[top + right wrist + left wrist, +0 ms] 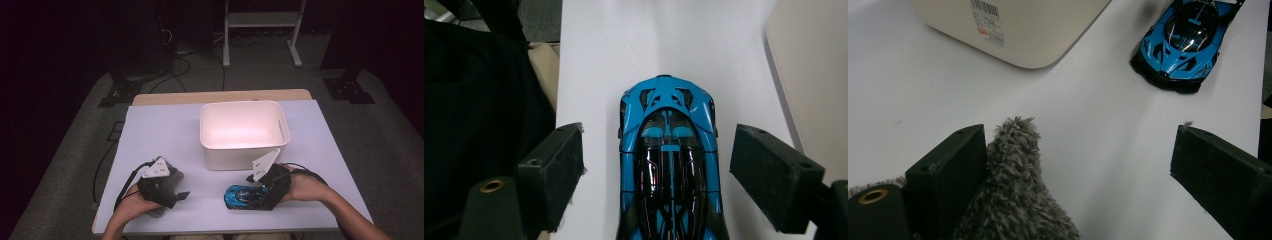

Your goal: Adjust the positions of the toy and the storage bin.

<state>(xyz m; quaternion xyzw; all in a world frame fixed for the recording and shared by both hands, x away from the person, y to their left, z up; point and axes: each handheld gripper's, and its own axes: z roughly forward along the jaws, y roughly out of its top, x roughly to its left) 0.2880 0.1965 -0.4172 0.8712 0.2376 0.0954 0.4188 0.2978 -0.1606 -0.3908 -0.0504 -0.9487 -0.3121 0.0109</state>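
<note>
The left gripper (1083,165) stands with jaws wide apart over the white table (1088,125); a grey fuzzy cloth (1015,195) lies against one jaw. A blue toy car (1188,42) sits near the table's edge, a cream bin (1018,30) well apart from it.

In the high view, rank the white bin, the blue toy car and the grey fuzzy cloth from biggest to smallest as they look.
1. White bin, clearly the largest.
2. Blue toy car.
3. Grey fuzzy cloth, though this is unsure: the left gripper and hand cover much of it, so it may rival the car.
</note>
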